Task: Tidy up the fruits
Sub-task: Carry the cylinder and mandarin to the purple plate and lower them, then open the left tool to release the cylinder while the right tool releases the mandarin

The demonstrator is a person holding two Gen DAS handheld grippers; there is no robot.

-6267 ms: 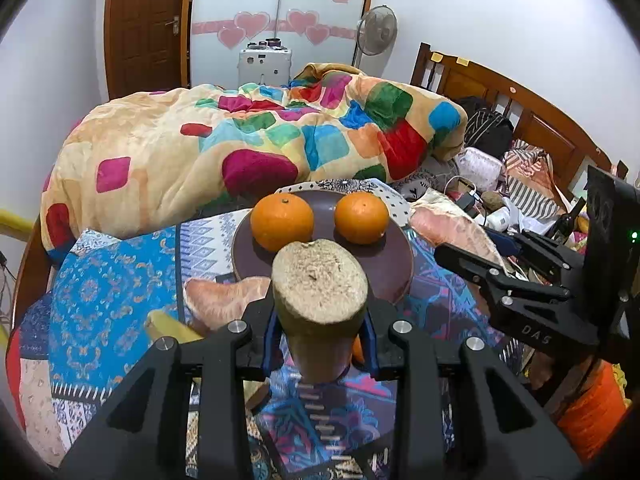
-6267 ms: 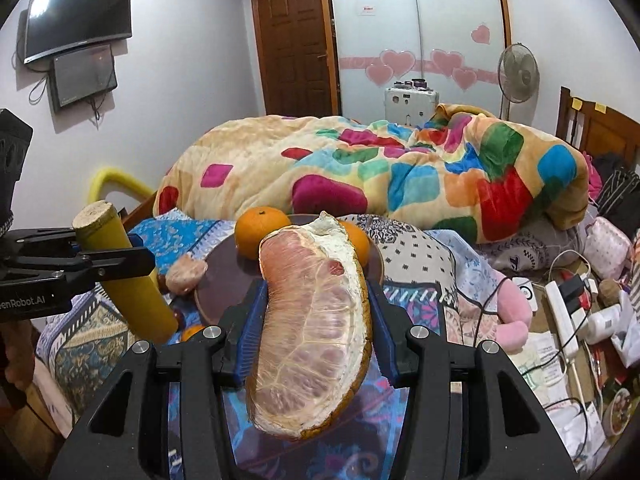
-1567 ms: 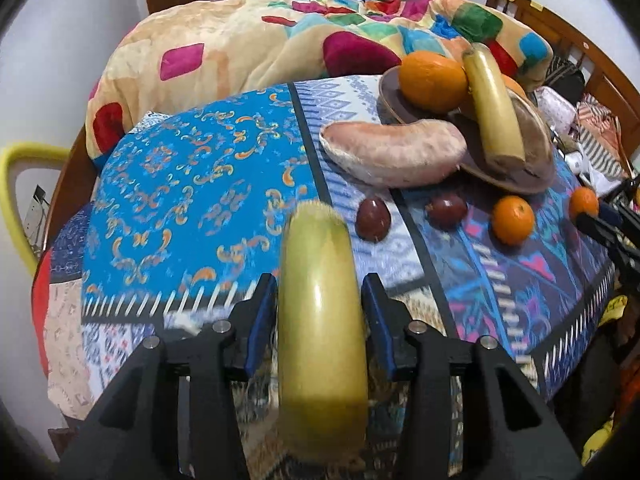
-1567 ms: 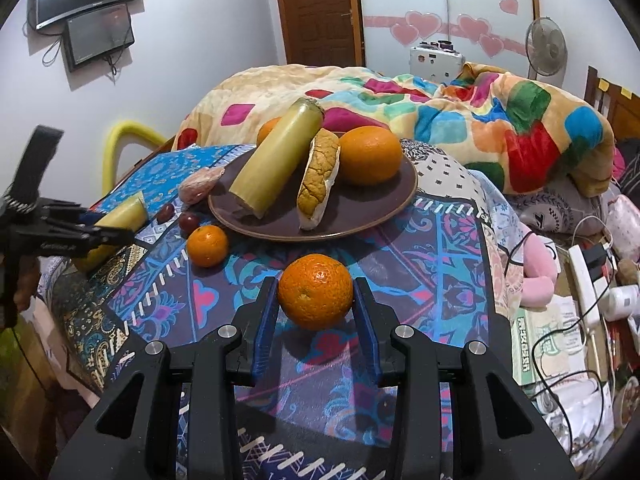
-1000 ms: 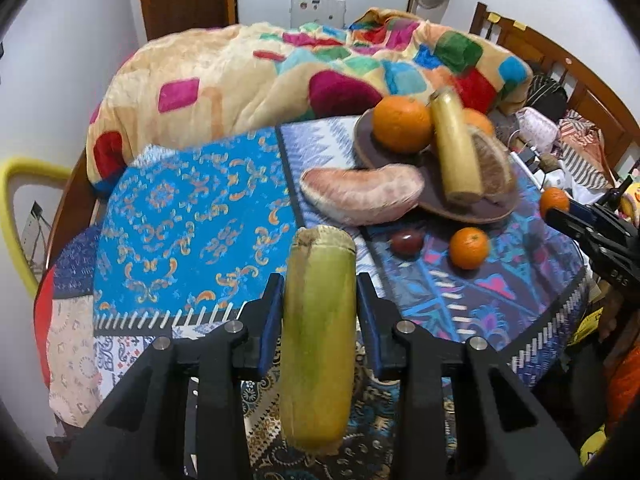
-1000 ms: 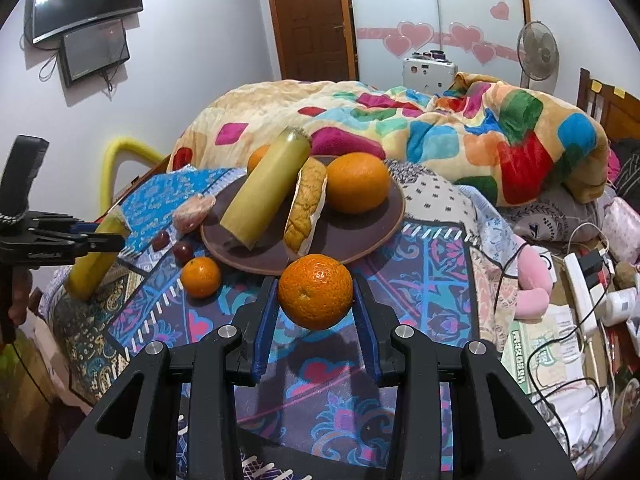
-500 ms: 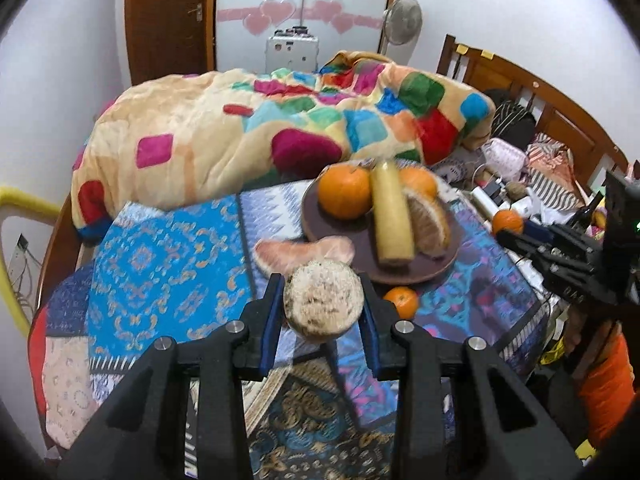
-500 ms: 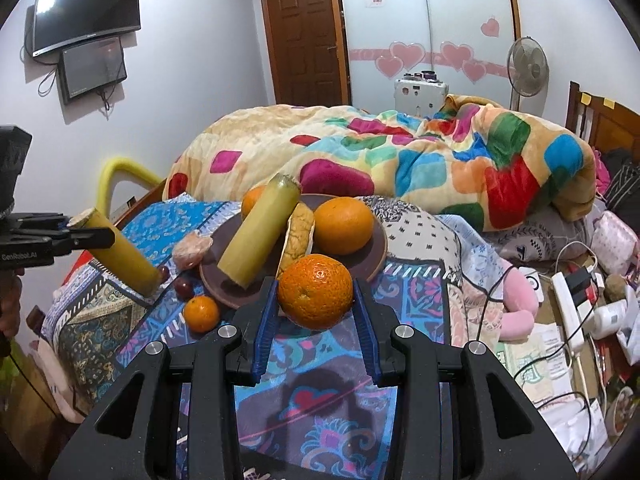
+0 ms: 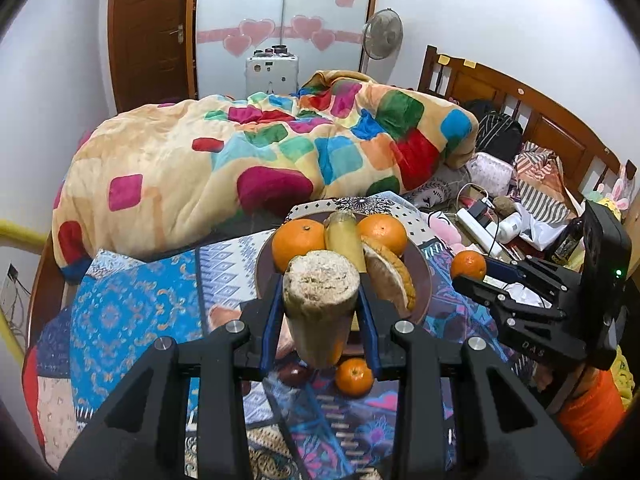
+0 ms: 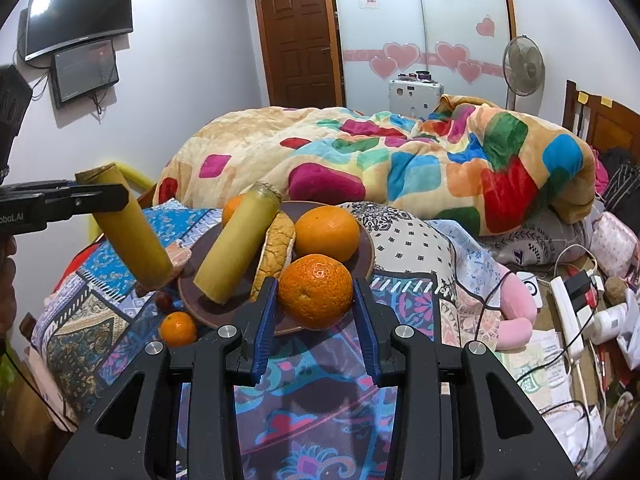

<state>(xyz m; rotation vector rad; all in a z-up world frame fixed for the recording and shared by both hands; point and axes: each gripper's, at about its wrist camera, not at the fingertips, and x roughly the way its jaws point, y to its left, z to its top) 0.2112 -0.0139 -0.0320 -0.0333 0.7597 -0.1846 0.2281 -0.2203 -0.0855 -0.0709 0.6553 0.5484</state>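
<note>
The left gripper is closed on a yellow-green cane segment, which is clamped between both fingers and held clear of the cloth, just left of the brown plate. The right gripper is closed on a tangerine, held in the air at the plate's near rim.

Plate contents, left to right in the right wrist view: a partly hidden orange at the far left rim, a second cane segment lying tilted, a pomelo wedge leaning against it, and a large orange.

Off the plate, on its left side: a peeled pomelo piece touching the rim, a small dark red fruit, and a small tangerine near the front-left edge.

The plate rests on a patterned blue tablecloth. Bare cloth lies left of the plate and in front of it. Behind the plate is a bed with a multicolour patchwork blanket. Left of the plate, a wall-mounted screen. Behind and right, a brown door, a frosted wardrobe panel with pink hearts and a standing fan. Right of the plate, a wooden headboard and a white power strip among clutter.

Legible writing: "DAS" on the right gripper body, left wrist view; "obot.AI" on the left gripper body, right wrist view.
</note>
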